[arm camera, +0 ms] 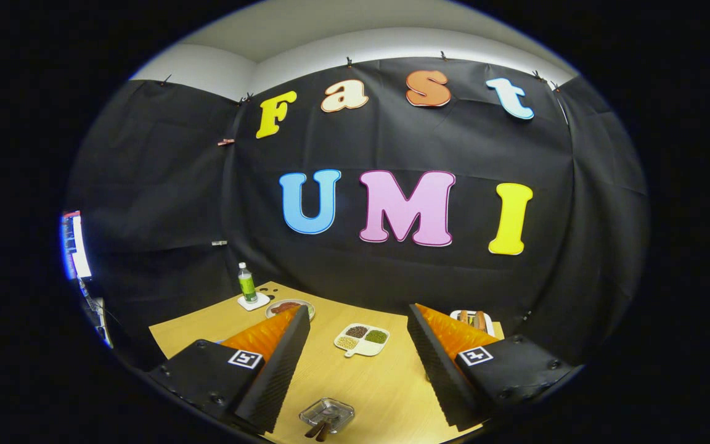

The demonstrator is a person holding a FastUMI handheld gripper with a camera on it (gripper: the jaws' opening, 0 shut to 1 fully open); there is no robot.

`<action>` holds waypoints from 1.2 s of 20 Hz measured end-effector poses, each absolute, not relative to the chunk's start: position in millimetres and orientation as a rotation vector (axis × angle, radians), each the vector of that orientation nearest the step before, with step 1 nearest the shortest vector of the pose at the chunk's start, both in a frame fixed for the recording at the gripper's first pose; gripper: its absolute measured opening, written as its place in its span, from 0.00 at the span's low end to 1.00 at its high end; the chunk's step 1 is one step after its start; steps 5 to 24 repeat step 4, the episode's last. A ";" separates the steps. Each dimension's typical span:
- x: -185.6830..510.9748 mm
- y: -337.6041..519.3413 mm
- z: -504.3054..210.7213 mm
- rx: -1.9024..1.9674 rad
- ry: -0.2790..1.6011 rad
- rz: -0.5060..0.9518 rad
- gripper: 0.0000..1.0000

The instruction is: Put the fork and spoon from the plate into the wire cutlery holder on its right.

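Observation:
My gripper (358, 308) is open and held high over a wooden table (379, 382), its fingers wide apart with nothing between them. A small round plate (282, 306) with something reddish on it lies just beyond the left fingertip, partly hidden by it. Past the right fingertip a white plate (472, 317) holds sausage-like pieces, also half hidden. I cannot make out cutlery on either plate from here.
A white divided dish (362, 338) of beans and grains sits ahead between the fingers. Close in, low between the fingers, is a clear glass dish (326, 414) with brown sticks. A green-labelled bottle (246, 284) stands on a white coaster at the far left corner.

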State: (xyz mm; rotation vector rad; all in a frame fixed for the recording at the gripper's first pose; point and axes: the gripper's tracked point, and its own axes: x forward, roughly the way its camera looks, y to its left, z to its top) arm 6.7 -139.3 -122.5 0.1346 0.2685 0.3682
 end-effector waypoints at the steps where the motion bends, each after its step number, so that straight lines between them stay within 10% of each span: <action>1: 7.4 -138.8 -125.2 0.129 0.276 0.374 0.99; 24: 9.3 -138.1 -126.5 0.132 0.277 0.384 0.99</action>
